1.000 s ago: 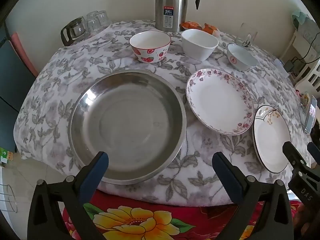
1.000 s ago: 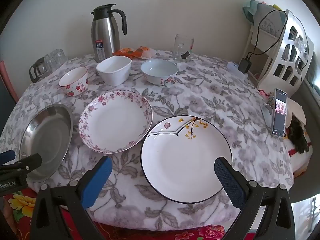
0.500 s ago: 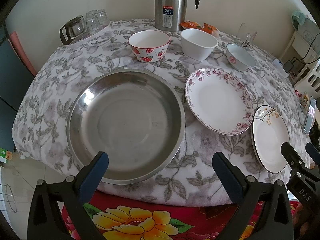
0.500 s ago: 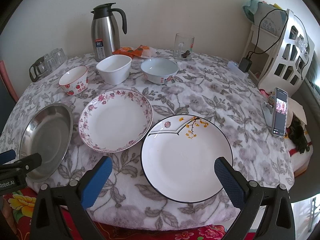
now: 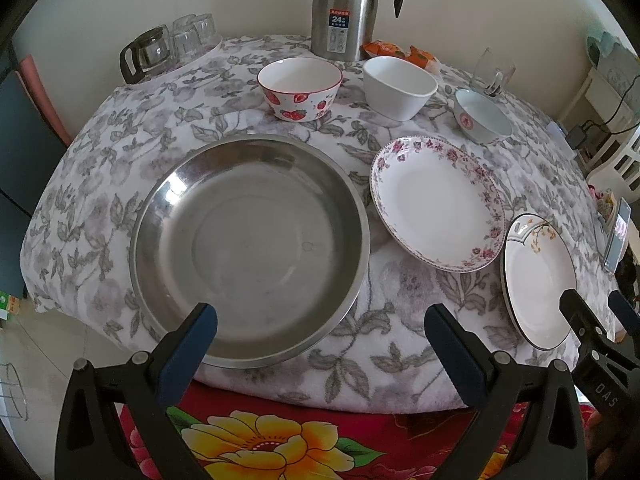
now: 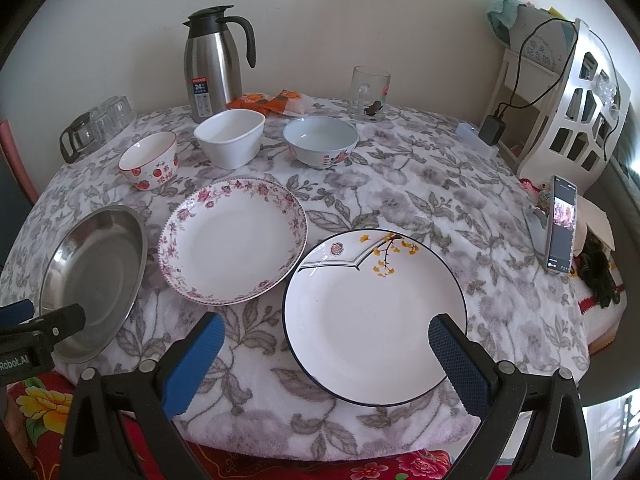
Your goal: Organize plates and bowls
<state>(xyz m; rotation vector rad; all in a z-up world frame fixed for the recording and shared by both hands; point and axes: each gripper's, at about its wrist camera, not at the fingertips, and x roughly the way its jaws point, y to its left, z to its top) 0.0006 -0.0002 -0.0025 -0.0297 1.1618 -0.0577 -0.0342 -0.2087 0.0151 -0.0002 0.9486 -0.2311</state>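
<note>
Left hand-held gripper (image 5: 320, 336): spread, empty | right hand-held gripper (image 6: 326, 344): spread, empty | gold-branch plate (image 6: 374, 316), lower centre: likely stiff, glazed, slippery, breakable; pinch near rim | steel basin (image 5: 248, 248): probably light, dent-proof.

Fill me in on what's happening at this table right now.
A person holds a two-finger gripper in each hand at the near edge of the table, and neither has picked anything up. The left gripper is open in front of the steel basin; the right gripper is open over the near edge of the yellow-blossom plate. The pink-flowered plate lies between them. Three bowls stand behind in a row: strawberry bowl, white bowl, pale blue bowl. Nothing is stacked.
</note>
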